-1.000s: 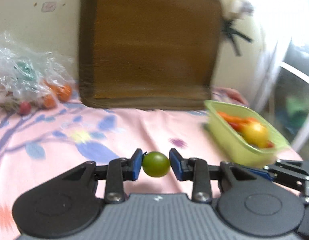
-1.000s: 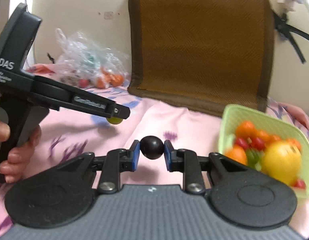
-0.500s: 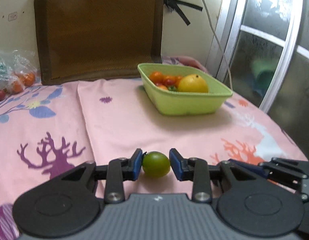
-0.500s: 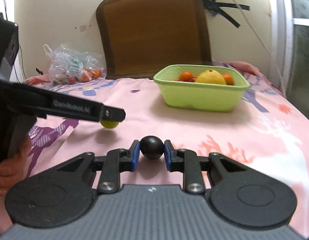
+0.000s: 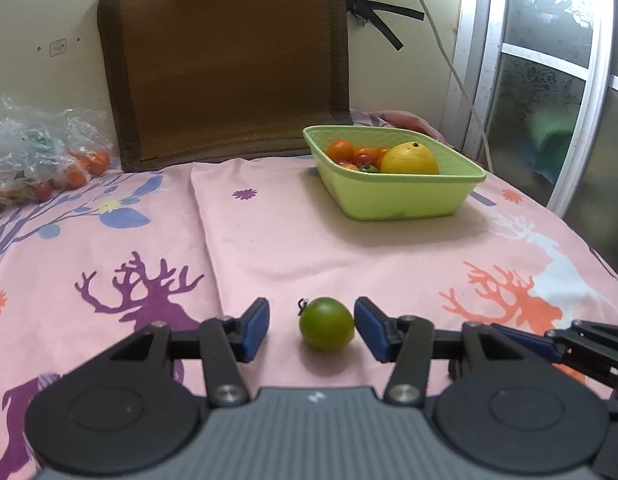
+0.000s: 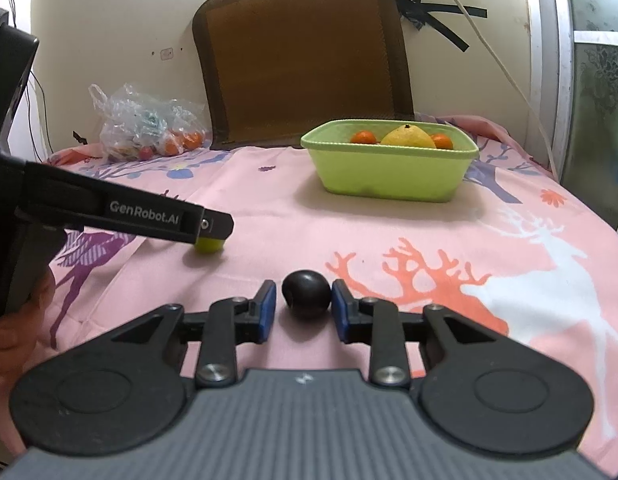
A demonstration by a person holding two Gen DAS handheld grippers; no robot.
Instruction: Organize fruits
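A small green fruit (image 5: 327,330) lies on the pink cloth between the fingers of my left gripper (image 5: 312,330). Its jaws are opening: the left pad stands clear of the fruit and the right pad is just beside it. In the right wrist view the same fruit (image 6: 210,245) peeks out under the left gripper (image 6: 213,232). A dark round fruit (image 6: 307,294) rests on the cloth between the opening jaws of my right gripper (image 6: 303,312), with a gap on its left side. A green basket (image 5: 397,200) (image 6: 389,176) holds a yellow fruit and small orange and red ones.
A clear plastic bag (image 5: 41,160) (image 6: 149,128) of small fruits sits at the back left. A brown cushion (image 5: 229,60) leans on the wall behind. A glass door (image 5: 549,100) and a white cable run along the right. A hand (image 6: 13,320) holds the left gripper.
Both grippers drew back from the cushion and basket to the near cloth, then their jaws parted. The green fruit and the dark fruit now rest on the cloth.
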